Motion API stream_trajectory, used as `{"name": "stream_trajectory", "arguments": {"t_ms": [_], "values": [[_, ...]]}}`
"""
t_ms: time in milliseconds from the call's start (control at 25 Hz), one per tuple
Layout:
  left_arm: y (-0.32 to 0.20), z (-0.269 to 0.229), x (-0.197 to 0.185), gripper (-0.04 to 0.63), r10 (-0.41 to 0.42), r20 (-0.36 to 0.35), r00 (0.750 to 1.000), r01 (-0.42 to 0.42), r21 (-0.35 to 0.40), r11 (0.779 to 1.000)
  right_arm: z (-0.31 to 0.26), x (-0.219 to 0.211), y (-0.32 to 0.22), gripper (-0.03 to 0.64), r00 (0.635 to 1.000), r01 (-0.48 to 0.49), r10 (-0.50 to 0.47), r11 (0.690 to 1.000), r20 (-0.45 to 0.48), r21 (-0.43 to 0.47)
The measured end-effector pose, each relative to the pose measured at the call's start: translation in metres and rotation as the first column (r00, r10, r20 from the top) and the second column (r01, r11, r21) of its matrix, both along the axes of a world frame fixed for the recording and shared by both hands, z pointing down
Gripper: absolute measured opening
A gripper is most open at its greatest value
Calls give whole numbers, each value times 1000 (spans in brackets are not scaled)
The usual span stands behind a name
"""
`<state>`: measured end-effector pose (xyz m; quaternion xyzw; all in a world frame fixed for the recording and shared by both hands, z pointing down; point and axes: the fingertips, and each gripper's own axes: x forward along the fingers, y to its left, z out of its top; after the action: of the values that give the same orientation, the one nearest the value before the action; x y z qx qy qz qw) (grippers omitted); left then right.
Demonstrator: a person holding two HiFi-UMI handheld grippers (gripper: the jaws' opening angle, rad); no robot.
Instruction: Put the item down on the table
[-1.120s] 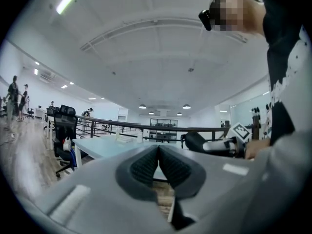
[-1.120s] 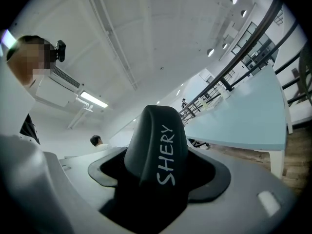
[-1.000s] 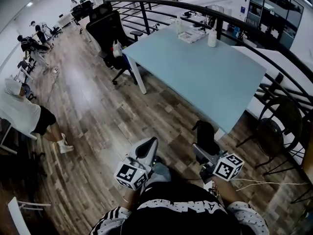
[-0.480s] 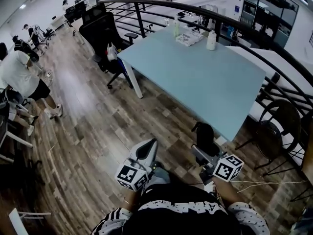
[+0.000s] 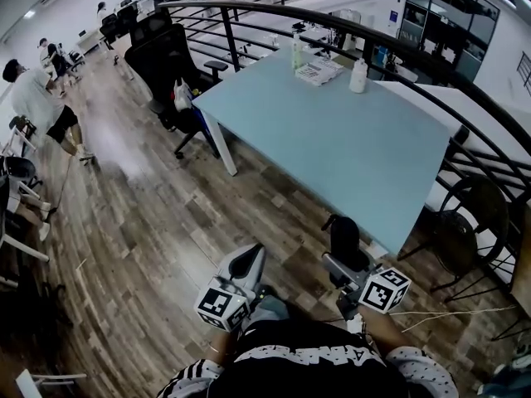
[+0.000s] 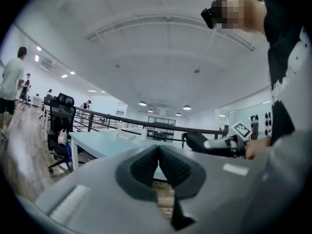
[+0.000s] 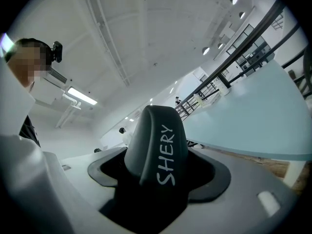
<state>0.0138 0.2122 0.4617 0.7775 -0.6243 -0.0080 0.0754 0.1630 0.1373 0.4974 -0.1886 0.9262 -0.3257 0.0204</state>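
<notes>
We are in an open-plan office: a pale blue table [image 5: 348,152], black office chairs [image 5: 170,66], a curved black railing [image 5: 366,31] and a wood-plank floor [image 5: 141,222].

The table [image 5: 348,152] lies open nearby; 2 bottles [image 5: 358,75] and papers [image 5: 319,71] line its far edge.

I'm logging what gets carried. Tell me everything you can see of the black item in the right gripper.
The black item is a smooth, matt-looking dark shape with a rounded, domed top and white lettering, SHERY, along one side. It stands upright between the jaws of the right gripper, which are closed on its lower part, so its bottom is hidden. In the head view it is held above the wooden floor near a corner of the light blue table, not on it, and touches nothing else.
</notes>
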Motion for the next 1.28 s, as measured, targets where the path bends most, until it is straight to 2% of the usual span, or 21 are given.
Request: {"name": "stream_trajectory", "arguments": {"t_ms": [240,440,840,1280], "values": [[-16,11,-37,0,1,-19,1000,-2,-22,1000,-1,-35,-19,380,1000,-11,11,1000,-16,5],[-33,9,-68,0,7,-15,1000,-7,6,1000,-2,-64,-31,380,999,-13,13,1000,-31,7],[-51,5,-121,0,13,-7,1000,-13,7,1000,-6,-116,-54,380,999,-31,31,999,-33,7],[-84,-4,-167,0,68,17,998,-68,28,997,-8,-149,-78,380,994,-106,106,994,-22,6]]}}
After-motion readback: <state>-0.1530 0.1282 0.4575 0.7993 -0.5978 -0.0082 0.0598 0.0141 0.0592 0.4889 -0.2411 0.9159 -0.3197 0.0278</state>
